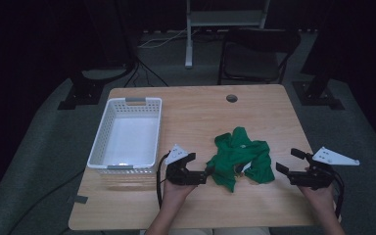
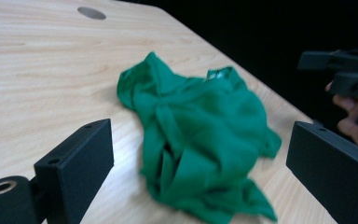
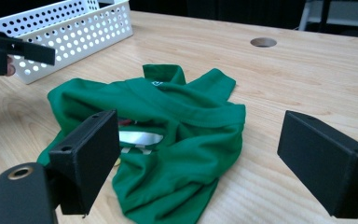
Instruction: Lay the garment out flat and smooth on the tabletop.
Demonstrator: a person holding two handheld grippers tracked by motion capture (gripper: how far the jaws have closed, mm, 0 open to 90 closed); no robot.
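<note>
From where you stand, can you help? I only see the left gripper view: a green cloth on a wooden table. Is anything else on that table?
Observer: Yes, a white basket stands on the table, left of the green cloth.
Operator: Anything in the basket?
Observer: Nothing; its floor is bare in the high view.
Operator: Is the other gripper holding the cloth?
Observer: No. The right gripper sits open, apart from the cloth's right edge.
</note>
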